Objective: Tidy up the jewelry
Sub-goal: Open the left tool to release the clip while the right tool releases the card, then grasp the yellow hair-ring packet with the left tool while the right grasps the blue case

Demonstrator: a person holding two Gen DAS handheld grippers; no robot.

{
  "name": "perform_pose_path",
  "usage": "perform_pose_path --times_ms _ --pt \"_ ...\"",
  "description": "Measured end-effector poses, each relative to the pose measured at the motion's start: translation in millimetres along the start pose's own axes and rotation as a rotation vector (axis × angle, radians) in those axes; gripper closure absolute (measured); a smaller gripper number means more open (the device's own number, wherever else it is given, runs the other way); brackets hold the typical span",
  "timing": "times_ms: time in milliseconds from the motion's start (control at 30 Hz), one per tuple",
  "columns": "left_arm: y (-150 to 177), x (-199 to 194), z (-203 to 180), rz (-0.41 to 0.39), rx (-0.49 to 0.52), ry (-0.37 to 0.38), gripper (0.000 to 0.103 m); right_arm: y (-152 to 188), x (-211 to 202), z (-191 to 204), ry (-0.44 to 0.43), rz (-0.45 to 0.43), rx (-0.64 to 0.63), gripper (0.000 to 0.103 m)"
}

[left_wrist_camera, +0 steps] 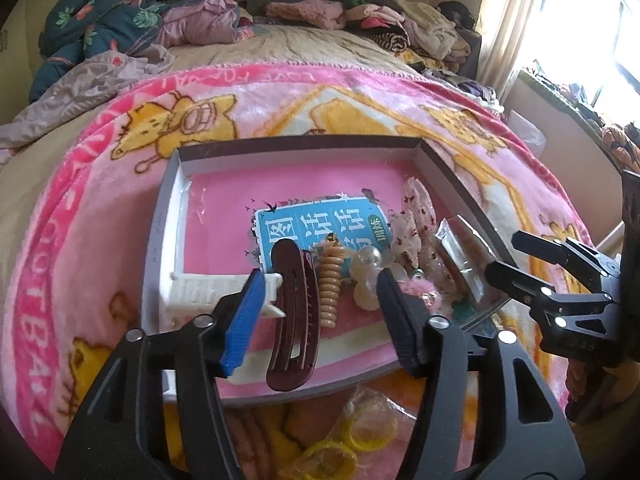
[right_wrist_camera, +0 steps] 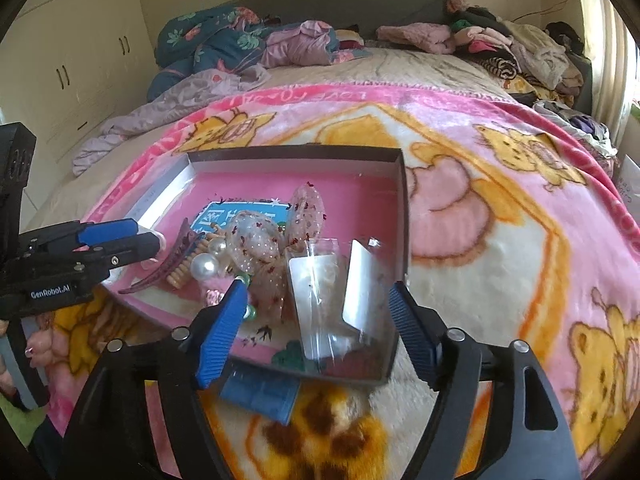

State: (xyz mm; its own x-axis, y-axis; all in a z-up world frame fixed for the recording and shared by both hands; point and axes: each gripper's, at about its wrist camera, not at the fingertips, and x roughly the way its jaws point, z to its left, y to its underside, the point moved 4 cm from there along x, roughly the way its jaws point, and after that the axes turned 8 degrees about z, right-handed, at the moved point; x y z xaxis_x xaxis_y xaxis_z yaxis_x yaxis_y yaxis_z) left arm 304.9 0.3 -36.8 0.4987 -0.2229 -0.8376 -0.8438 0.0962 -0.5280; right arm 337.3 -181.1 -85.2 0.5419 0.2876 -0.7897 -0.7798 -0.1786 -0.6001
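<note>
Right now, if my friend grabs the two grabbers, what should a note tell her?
Left gripper: open, nothing pinched; dark red hair clip lies between its fingers.
Right gripper: open, empty, above the clear packets.
In the box: hair clip, beige spiral clip, pearl clip, sheer dotted bows, packets.
Outside the box: blue case, yellow rings.
Done: several pieces are in the box. Left: the outside pieces, then tidy.

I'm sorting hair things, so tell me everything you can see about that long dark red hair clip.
The dark red hair clip is a long, curved, glossy, plastic-looking clip with lengthwise slots. It lies in the shallow box, overhanging the near edge, beside a tan ribbed clip. The open left gripper straddles it without touching.
</note>
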Motion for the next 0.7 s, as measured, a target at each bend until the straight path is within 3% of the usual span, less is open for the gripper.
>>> perform_pose_path --times_ms 233,700 --pt "6 -24 -1 -0.044 -0.012 -0.01 0.037 9 -27 2 0.01 -0.033 -0.004 0.022" --pt "41 -57 1 -0.077 -0.004 -0.052 0.028 31 -55 17 0.013 -0.051 -0.025 0.019"
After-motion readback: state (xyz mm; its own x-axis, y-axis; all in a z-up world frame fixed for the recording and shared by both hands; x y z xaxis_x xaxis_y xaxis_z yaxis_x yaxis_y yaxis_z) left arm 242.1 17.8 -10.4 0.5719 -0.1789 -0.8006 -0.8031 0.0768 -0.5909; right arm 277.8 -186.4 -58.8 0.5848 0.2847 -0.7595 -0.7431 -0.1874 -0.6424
